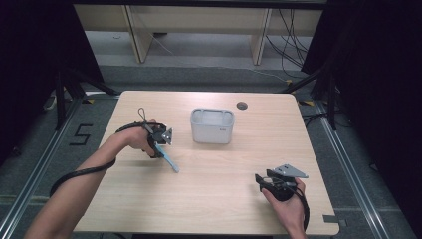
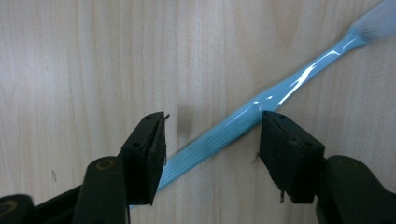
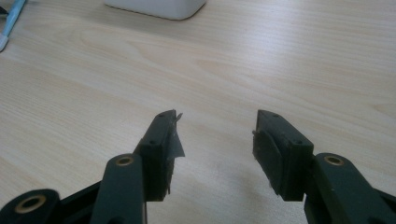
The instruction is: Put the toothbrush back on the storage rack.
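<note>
A light blue toothbrush (image 1: 169, 160) lies flat on the wooden table (image 1: 224, 164), left of the middle. My left gripper (image 1: 158, 149) points down over its handle end. In the left gripper view the toothbrush (image 2: 280, 91) runs slantwise between the jaws, bristle head at the upper right, and the left gripper (image 2: 212, 126) stands open around the ribbed handle, with a gap at the pads. My right gripper (image 1: 259, 178) rests low near the table's front right. It (image 3: 217, 116) is open with bare wood between its jaws. The toothbrush (image 3: 11, 21) shows far off at the upper left.
A white rectangular container (image 1: 212, 125) stands behind the table's middle, and its base (image 3: 154, 7) shows at the top of the right gripper view. A round cable hole (image 1: 242, 105) sits near the back edge. Black stands and cables flank the table.
</note>
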